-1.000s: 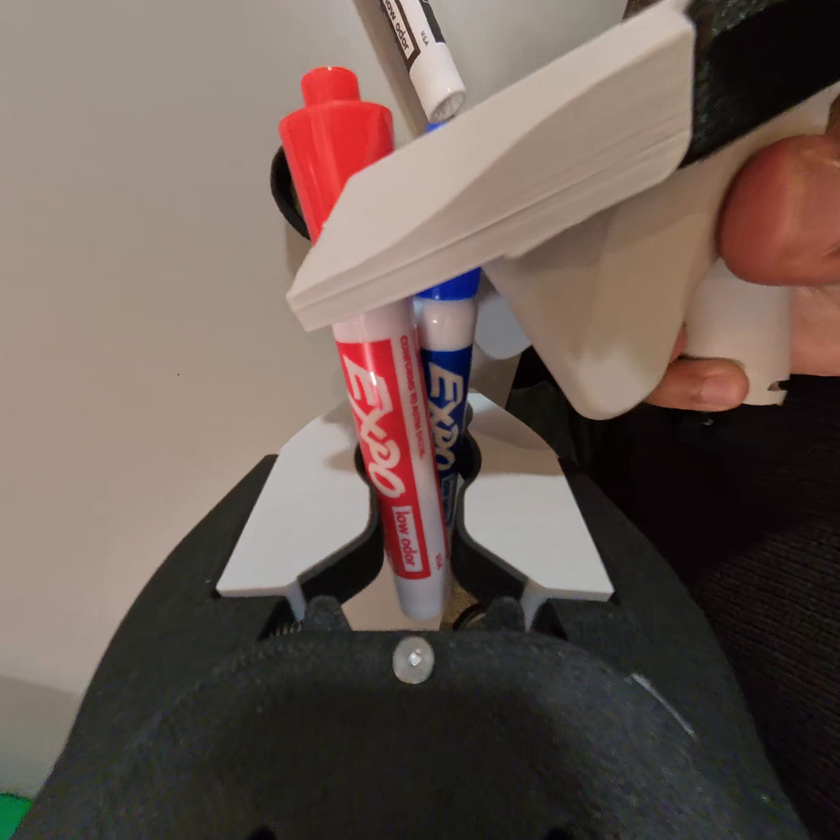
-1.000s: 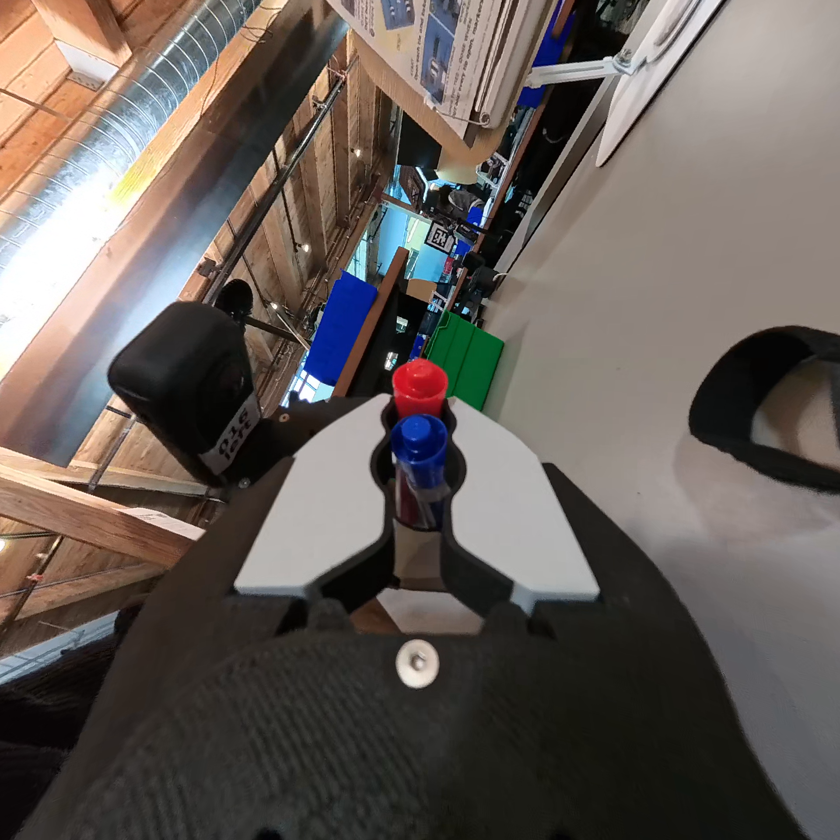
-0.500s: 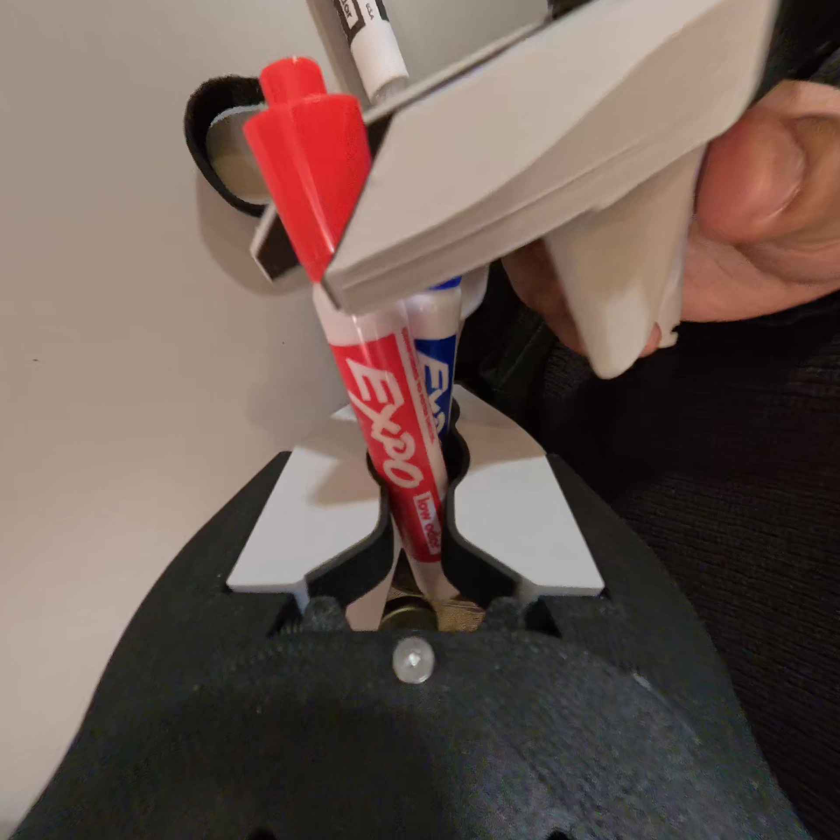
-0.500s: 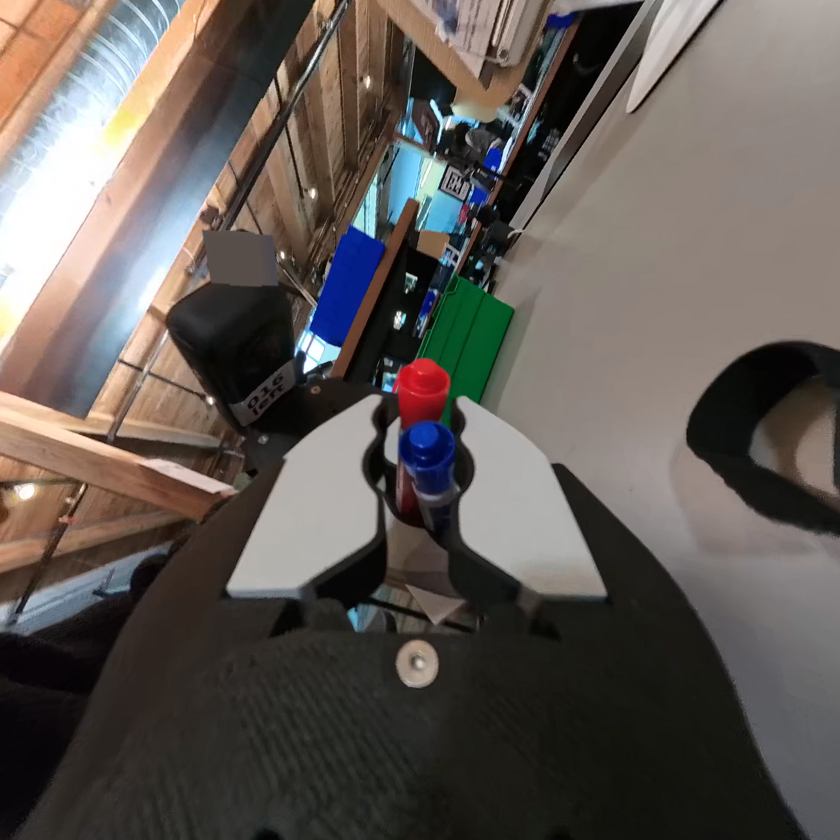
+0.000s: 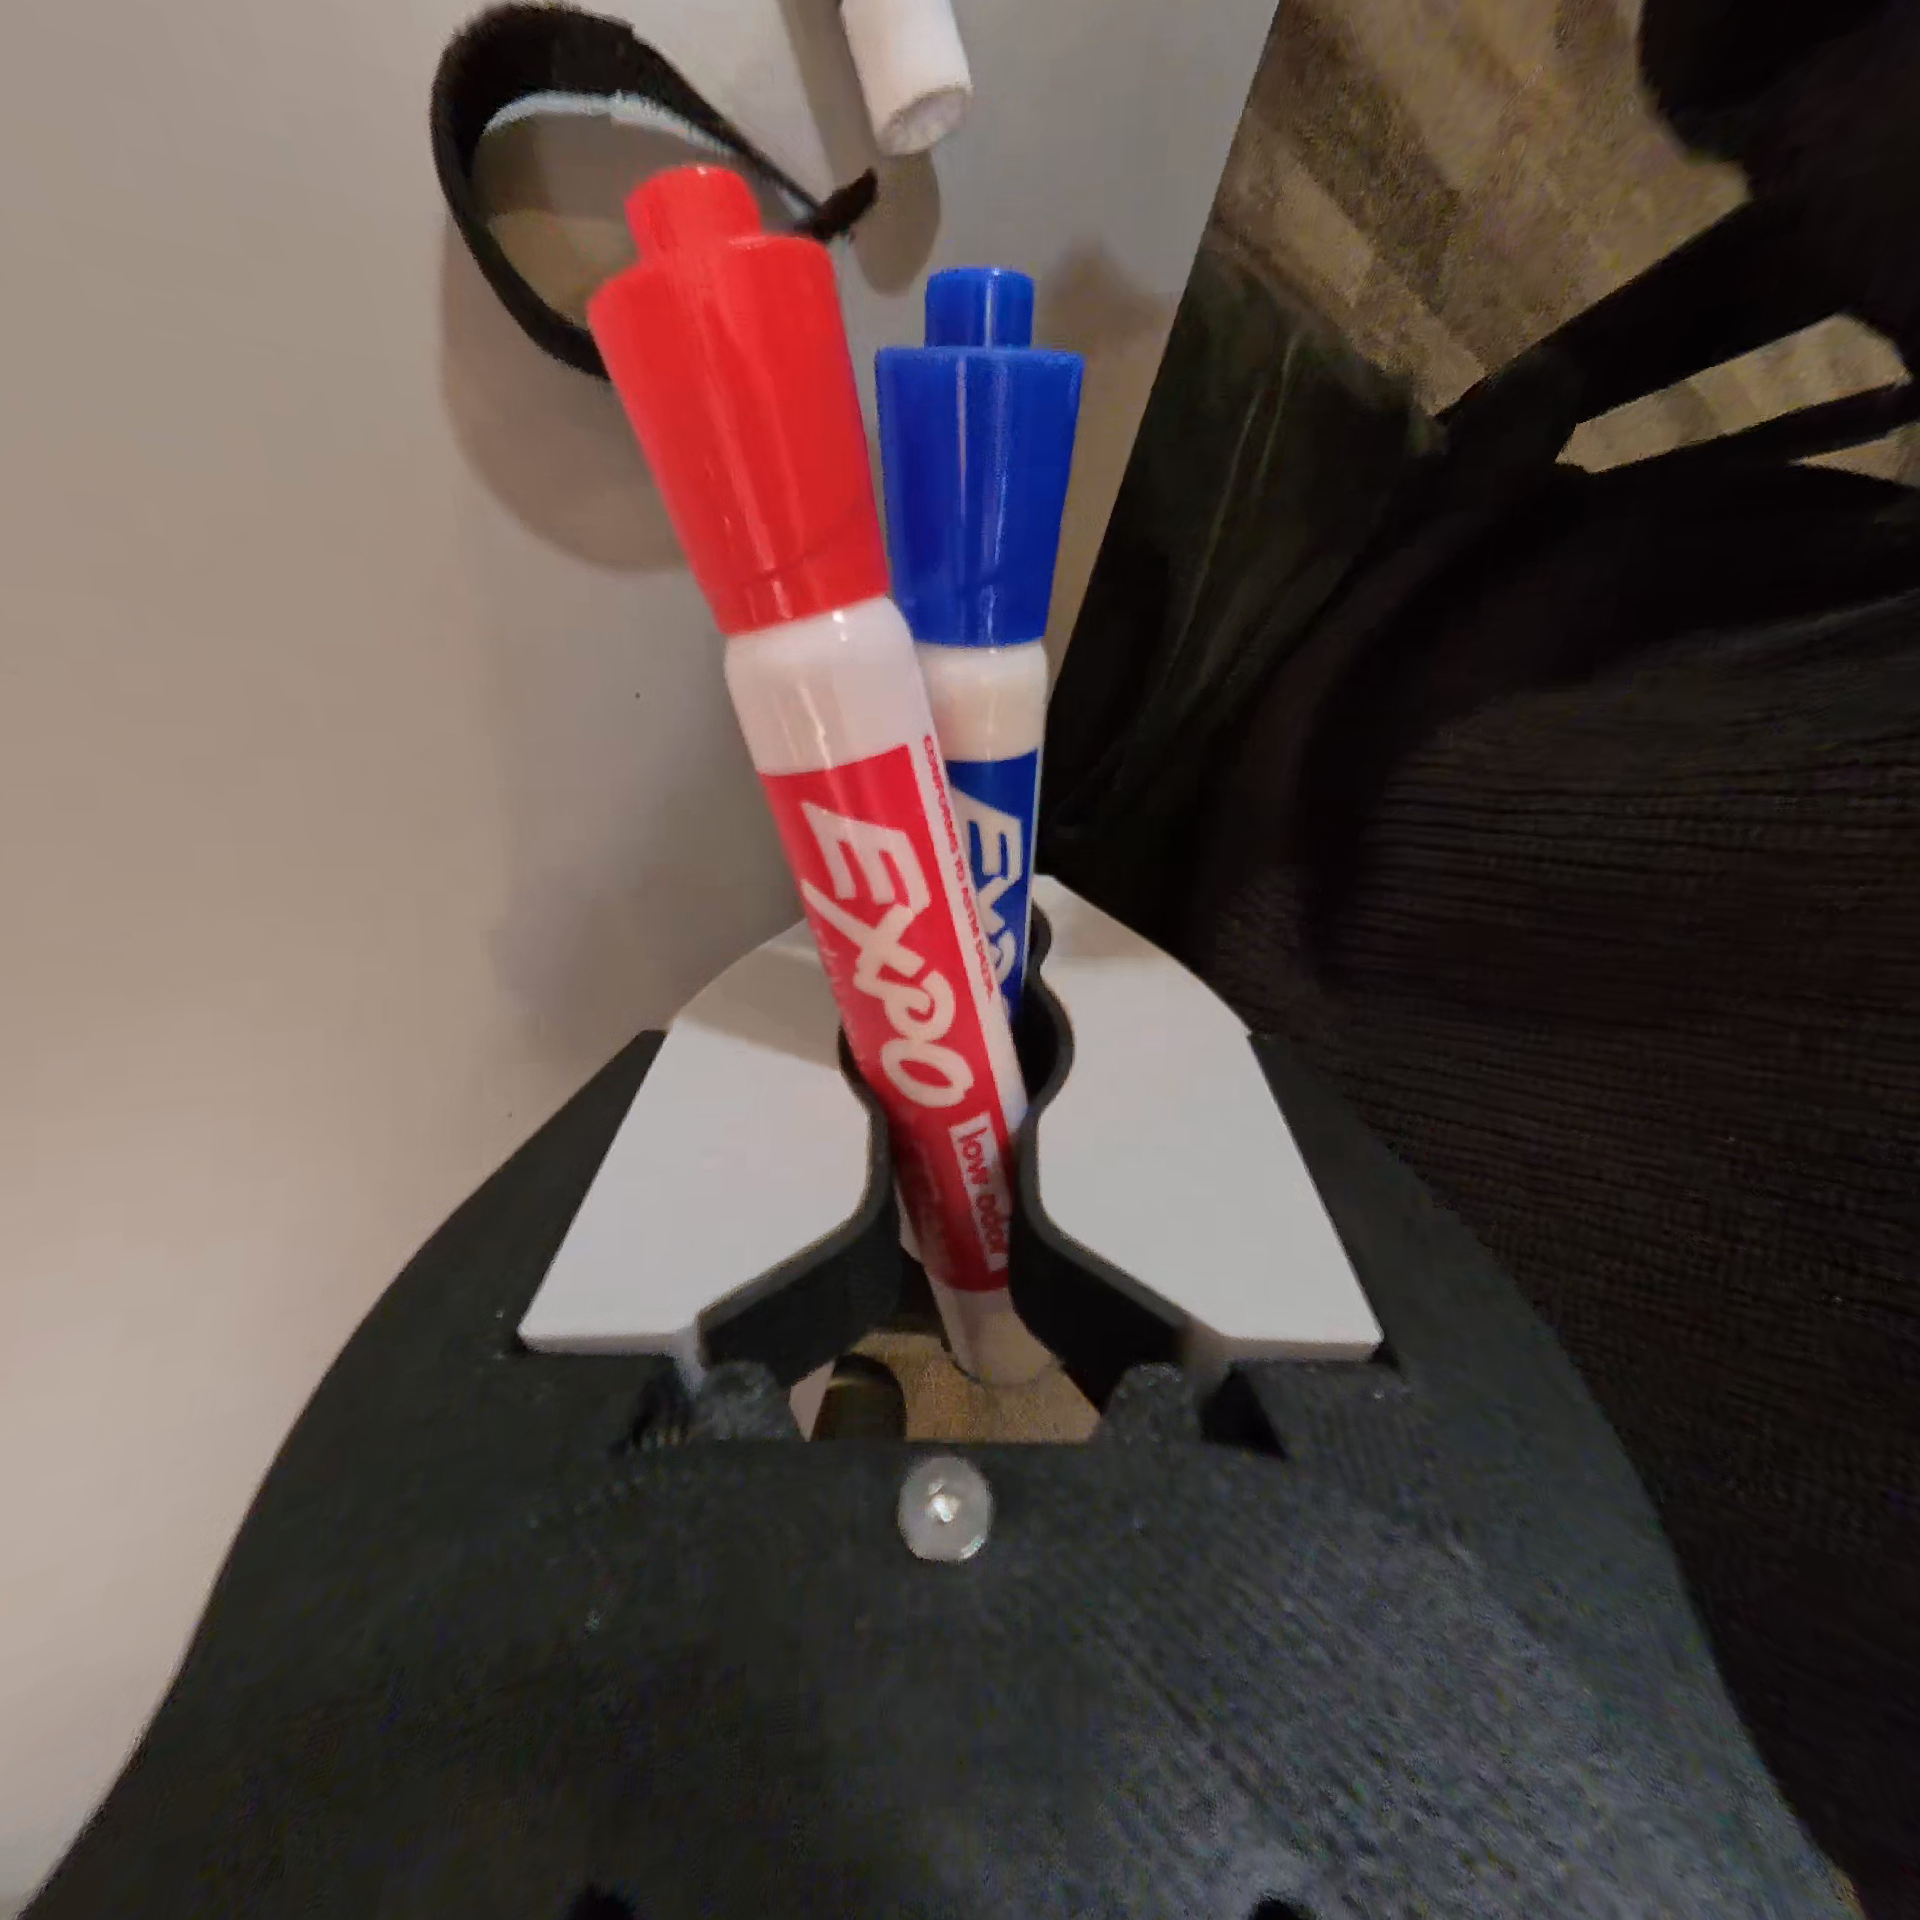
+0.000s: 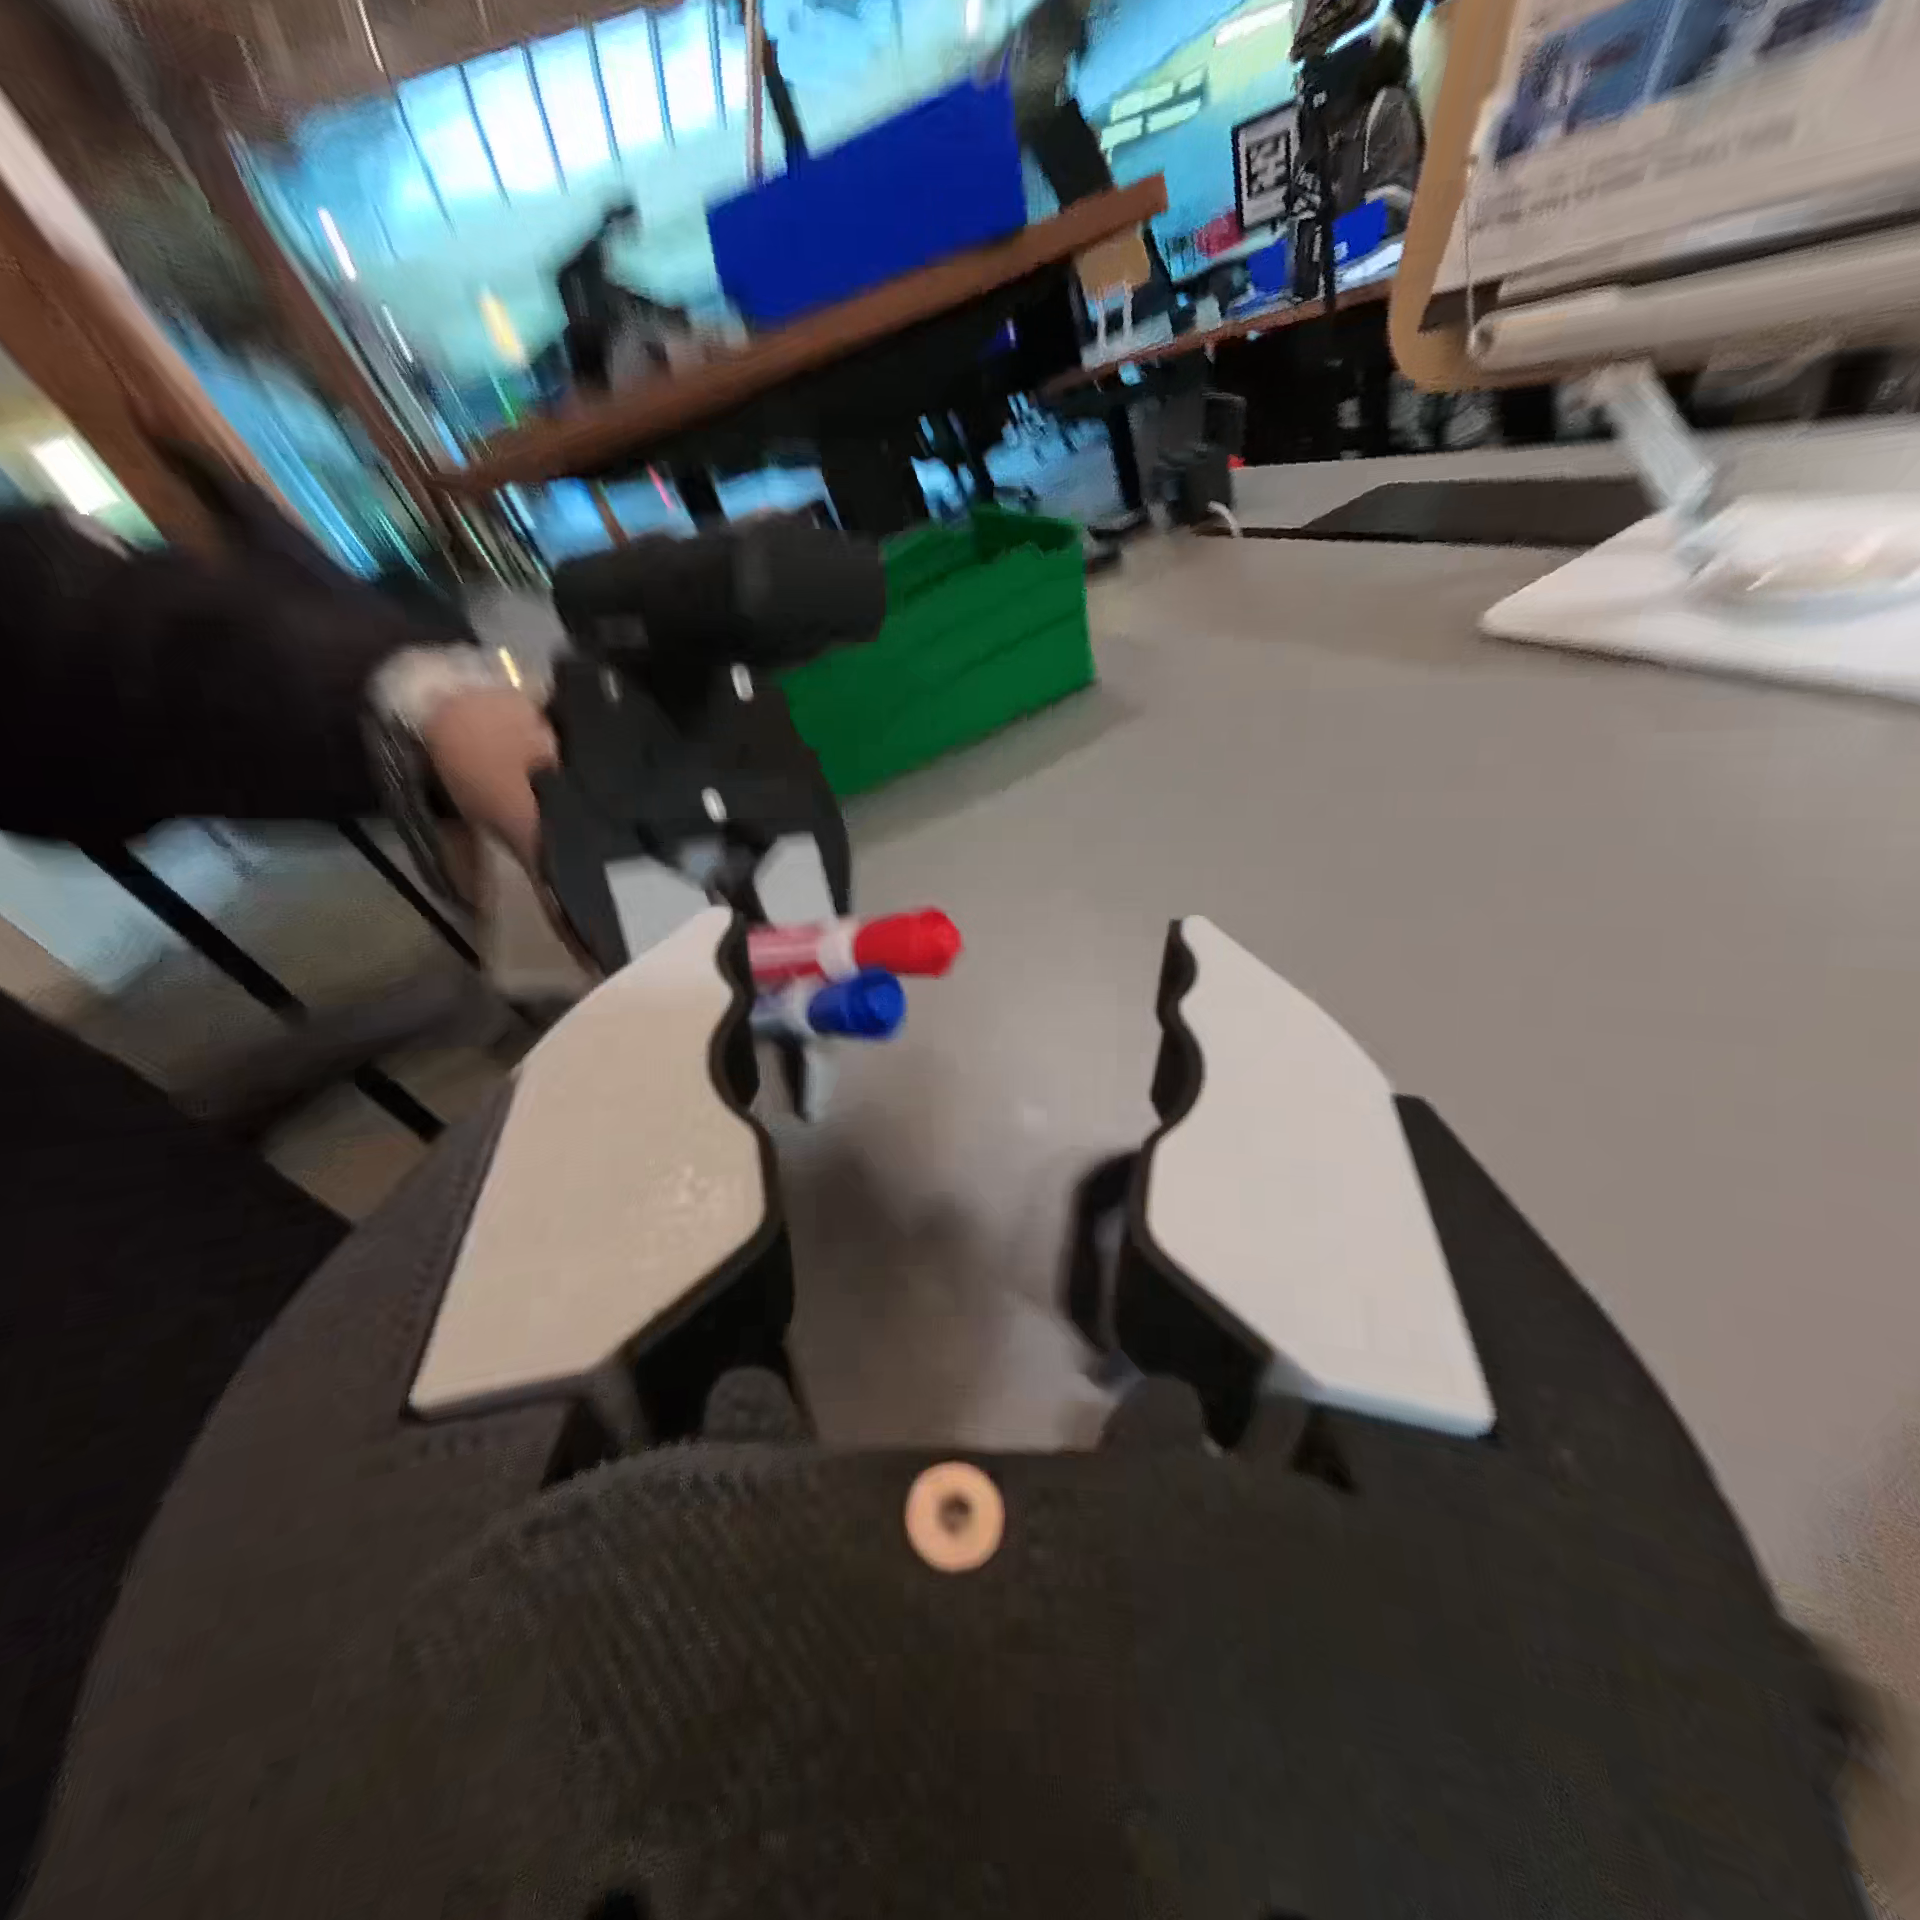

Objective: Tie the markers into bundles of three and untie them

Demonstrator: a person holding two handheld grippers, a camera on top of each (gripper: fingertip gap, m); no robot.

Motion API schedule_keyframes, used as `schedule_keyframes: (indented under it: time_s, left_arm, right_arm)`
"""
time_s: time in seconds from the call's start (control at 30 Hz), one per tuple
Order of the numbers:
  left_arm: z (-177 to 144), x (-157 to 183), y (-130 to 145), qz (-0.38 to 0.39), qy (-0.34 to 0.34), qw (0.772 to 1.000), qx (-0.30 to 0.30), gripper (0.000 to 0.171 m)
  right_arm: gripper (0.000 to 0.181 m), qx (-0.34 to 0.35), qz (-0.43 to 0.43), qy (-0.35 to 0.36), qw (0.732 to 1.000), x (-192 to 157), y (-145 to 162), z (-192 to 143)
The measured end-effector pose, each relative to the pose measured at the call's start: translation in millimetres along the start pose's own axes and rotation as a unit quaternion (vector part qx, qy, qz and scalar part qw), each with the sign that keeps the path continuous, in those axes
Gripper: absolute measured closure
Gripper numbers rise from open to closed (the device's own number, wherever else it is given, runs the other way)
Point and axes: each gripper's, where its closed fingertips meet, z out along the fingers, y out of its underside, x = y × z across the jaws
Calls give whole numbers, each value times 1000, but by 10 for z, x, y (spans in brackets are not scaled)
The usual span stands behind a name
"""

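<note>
My left gripper (image 5: 940, 997) is shut on a red marker (image 5: 821, 665) and a blue marker (image 5: 982, 582), held side by side by their barrels, caps pointing away over the grey table. A black hook-and-loop strap (image 5: 499, 197) lies looped on the table beyond them. The white end of a third marker (image 5: 909, 83) lies at the top edge. My right gripper (image 6: 951, 997) is open and empty, pulled back. In its blurred view the left gripper (image 6: 727, 883) holds the red marker (image 6: 883, 940) and blue marker (image 6: 842, 1008) out sideways above the table.
A person's black knit sleeve (image 5: 1558, 935) fills the right of the left wrist view. A green bin (image 6: 966, 644) stands at the table's far edge behind the left gripper. A white tray or board (image 6: 1714, 613) lies at the far right. The grey table (image 6: 1351, 831) stretches between. There is about 15 cm between the tips of the two grippers.
My right gripper let go of the markers' cap ends, opened and swung back away from them. The left gripper keeps both markers, and their caps now show uncovered.
</note>
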Motion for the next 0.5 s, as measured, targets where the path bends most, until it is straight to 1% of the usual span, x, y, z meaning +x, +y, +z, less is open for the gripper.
schedule_keyframes:
  time_s: [0.03, 0.1, 0.17, 0.27, 0.33, 0.37, 0.43, 0.5]
  left_arm:
    - [3, 2, 20, -6, 8, 1000, -15, 148]
    - [7, 48, 24, -17, 37, 998, -38, 149]
    - [17, 119, 22, -28, 71, 995, -69, 149]
    - [51, 168, 2, -28, 94, 989, -110, 148]
    - [79, 177, -30, -19, 90, 988, -123, 148]
    - [85, 196, -42, -16, 91, 987, -129, 148]
    - [87, 234, -77, -7, 90, 987, -132, 148]
    - [79, 290, -117, -2, 99, 987, -128, 148]
  right_arm:
    - [107, -33, -74, 18, 997, 21, 52, -54]
    - [115, -84, -207, 45, 974, 13, 129, -105]
    - [119, -129, -318, 43, 938, -88, 212, -67]
    - [118, -194, -448, 12, 873, -247, 384, 77]
    - [112, -234, -498, -13, 835, -279, 515, 167]
    - [113, -263, -507, -34, 820, -287, 610, 192]
    - [113, -329, -497, -69, 800, -278, 796, 212]
    - [111, -382, -486, -85, 781, -238, 926, 218]
